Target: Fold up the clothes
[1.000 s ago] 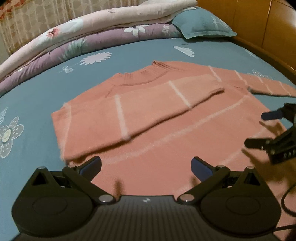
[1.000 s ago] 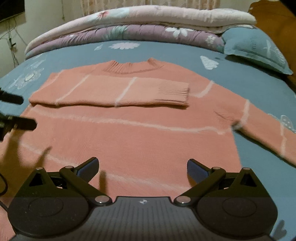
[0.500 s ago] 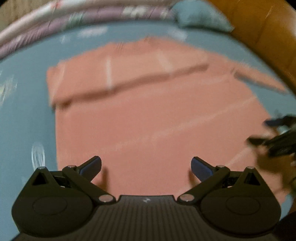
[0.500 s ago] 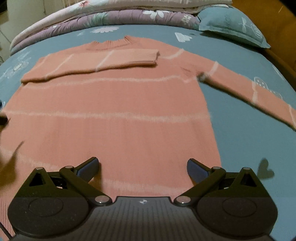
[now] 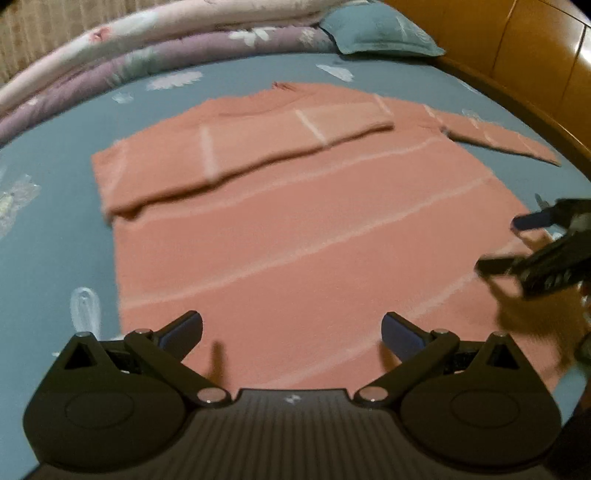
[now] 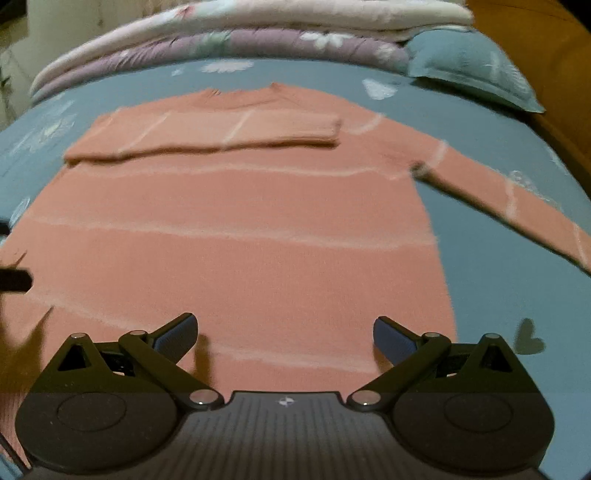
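A salmon-pink sweater with thin white stripes (image 5: 295, 221) (image 6: 236, 236) lies flat on the bed, neck towards the far side. One sleeve (image 6: 207, 133) is folded across the chest. The other sleeve (image 6: 509, 192) stretches out to the right over the sheet. My left gripper (image 5: 291, 332) hovers open over the lower left part of the sweater, holding nothing. My right gripper (image 6: 284, 332) hovers open over the hem area, also empty. In the left wrist view the right gripper (image 5: 517, 243) shows at the right edge above the sweater's lower right side.
The bed has a blue flower-print sheet (image 6: 498, 295). Folded quilts, pink and purple (image 6: 240, 33), lie along the far side, with a blue pillow (image 6: 469, 70) at the back right. A wooden headboard (image 5: 517, 55) runs along the right.
Both grippers have pulled back towards the hem, so more of the sweater's body shows. The sweater itself has not moved and both grippers stayed open.
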The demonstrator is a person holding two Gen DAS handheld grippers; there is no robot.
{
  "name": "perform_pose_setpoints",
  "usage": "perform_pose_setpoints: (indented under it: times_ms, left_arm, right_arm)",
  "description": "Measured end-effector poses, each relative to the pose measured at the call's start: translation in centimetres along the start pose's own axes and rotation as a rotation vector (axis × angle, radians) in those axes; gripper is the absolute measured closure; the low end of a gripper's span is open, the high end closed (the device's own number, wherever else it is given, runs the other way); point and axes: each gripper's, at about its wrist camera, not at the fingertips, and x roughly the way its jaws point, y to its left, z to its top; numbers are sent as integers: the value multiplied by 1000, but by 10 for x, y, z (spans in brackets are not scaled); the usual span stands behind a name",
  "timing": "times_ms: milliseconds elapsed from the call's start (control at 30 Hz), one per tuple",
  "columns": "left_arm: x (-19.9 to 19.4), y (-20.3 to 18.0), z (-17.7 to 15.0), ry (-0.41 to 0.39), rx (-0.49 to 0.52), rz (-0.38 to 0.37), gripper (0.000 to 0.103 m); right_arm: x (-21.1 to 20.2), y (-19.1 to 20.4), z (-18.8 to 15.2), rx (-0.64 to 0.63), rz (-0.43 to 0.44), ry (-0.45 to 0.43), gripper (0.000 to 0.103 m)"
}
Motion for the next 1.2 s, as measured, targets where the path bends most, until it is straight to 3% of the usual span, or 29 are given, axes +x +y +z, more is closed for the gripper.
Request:
perform_pose_setpoints:
  times_ms: [100,200,333,400,500,733,867,1067,1200]
  left_arm:
    - [23,5,-10,75,-48,18,1]
    - [19,6,-23,2,-41,14,1]
    - [19,4,-20,24,-37,41,1]
    - [16,0,-14,40,-65,62,1]
    - [3,-3,-7,0,-79,78,1]
    - [-12,-30,21,-49,-18,166,1]
    - [-8,-42,31,-44,-30,187,1]
    - [8,-50,39,39,11,215,1]
    - [18,-50,48,79,38,219,1]
  right_arm:
    - [3,-5,-10,29,21,9,0]
    - [-1,-16,-19,66,45,-5,0]
    - [-7,-17,-18,23,54,20,0]
    - [-12,-26,-14,24,65,-2,0]
    - [-22,-46,-3,35,73,-75,0]
    - [1,-147,71,229,72,-211,0]
    - [39,-186,124,327,76,-227,0]
    - [99,-184,179,406,60,-197,0]
    - [127,-181,168,456,33,-185,0]
